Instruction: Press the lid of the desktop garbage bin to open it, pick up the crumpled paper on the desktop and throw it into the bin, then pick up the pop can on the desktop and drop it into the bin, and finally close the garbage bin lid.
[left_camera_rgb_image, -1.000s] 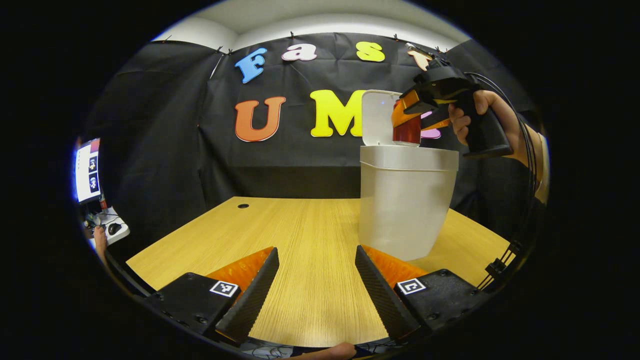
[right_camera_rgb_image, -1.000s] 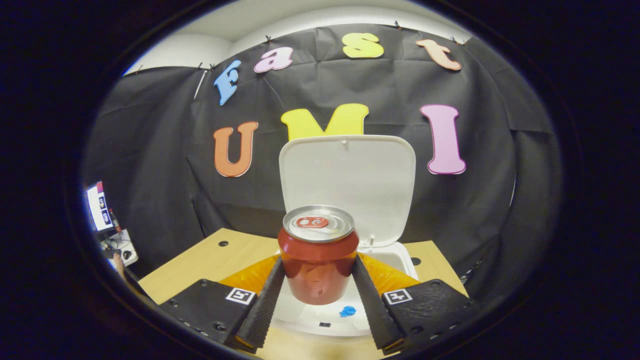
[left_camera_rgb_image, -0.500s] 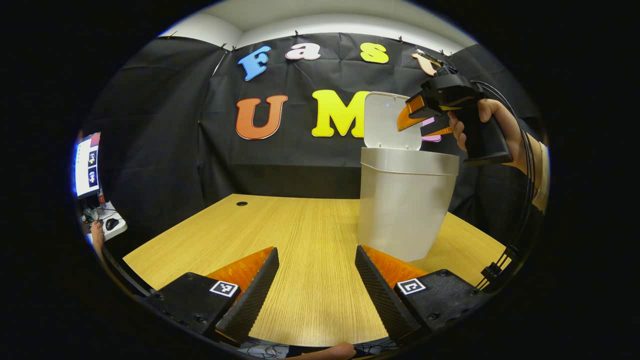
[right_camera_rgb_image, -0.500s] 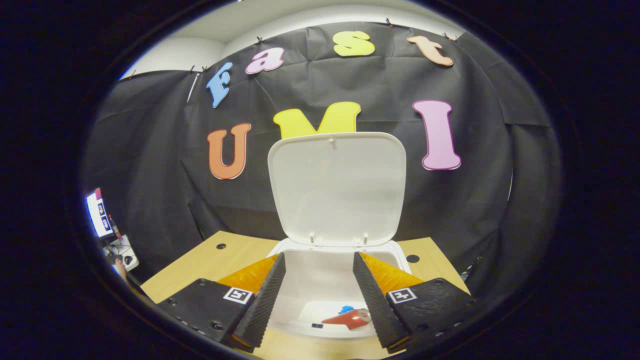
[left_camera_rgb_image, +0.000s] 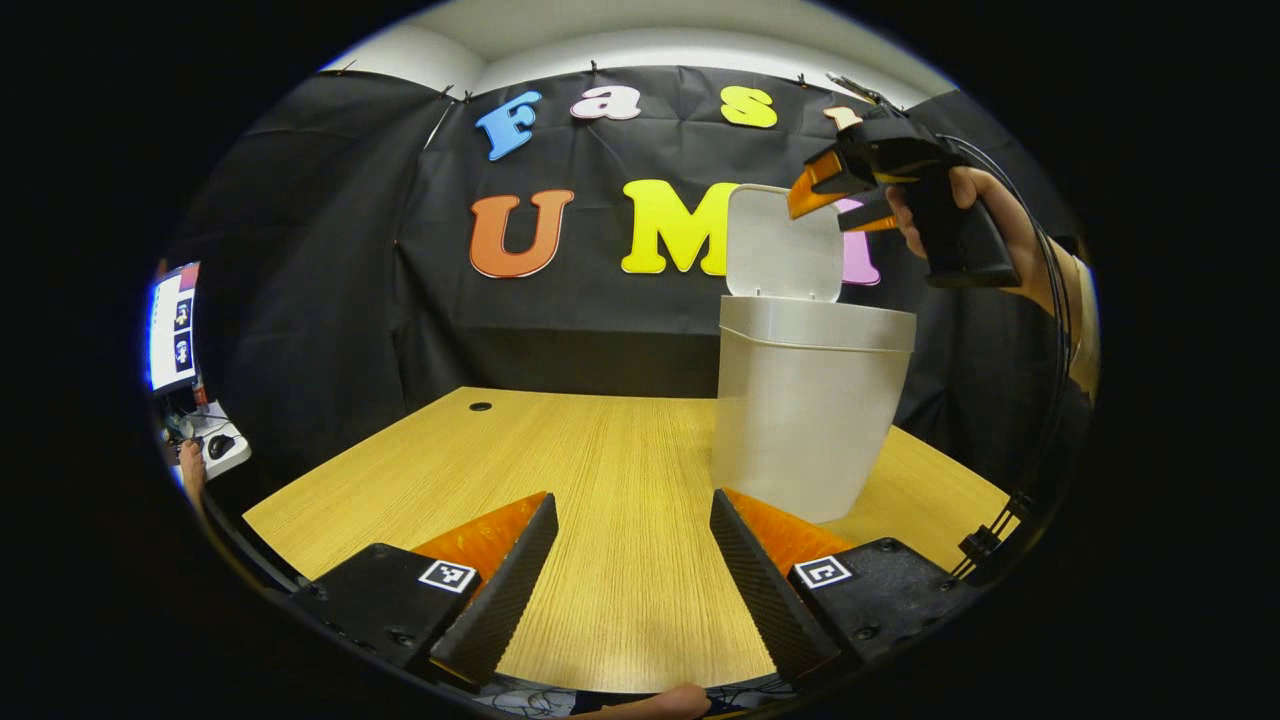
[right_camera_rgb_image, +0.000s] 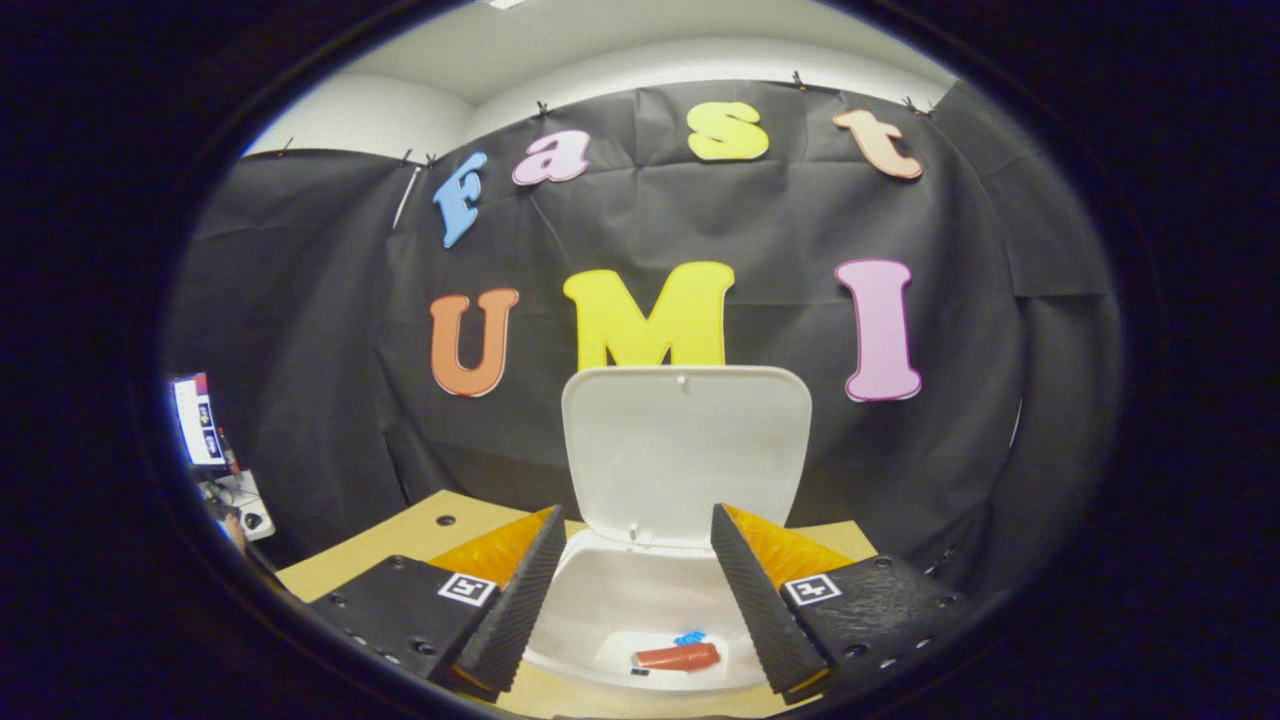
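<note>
Tall white plastic garbage bin (left_camera_rgb_image: 810, 410) upright on the light wooden desk (left_camera_rgb_image: 560, 480), its flat white hinged lid (left_camera_rgb_image: 783, 243) raised nearly vertical at the back edge. Right gripper (left_camera_rgb_image: 835, 200) held in a hand (left_camera_rgb_image: 990, 225) above and just beside the lid's top, fingers apart and holding nothing. Seen from the right gripper view, right gripper (right_camera_rgb_image: 632, 590) over the bin's open mouth (right_camera_rgb_image: 600, 610), fingers (right_camera_rgb_image: 515, 600) spread wide, the raised lid (right_camera_rgb_image: 685, 455) straight ahead. Red pop can (right_camera_rgb_image: 677, 657) lying on its side on the bin's floor, a small blue scrap (right_camera_rgb_image: 690, 637) just behind it (too small to tell whether this is the crumpled paper). Left gripper (left_camera_rgb_image: 628, 580) low over the near part of the desk, fingers (left_camera_rgb_image: 500, 595) spread with bare wood between them, the bin just beyond the right one. Lit monitor (left_camera_rgb_image: 170, 325) at the far left, off the desk.
</note>
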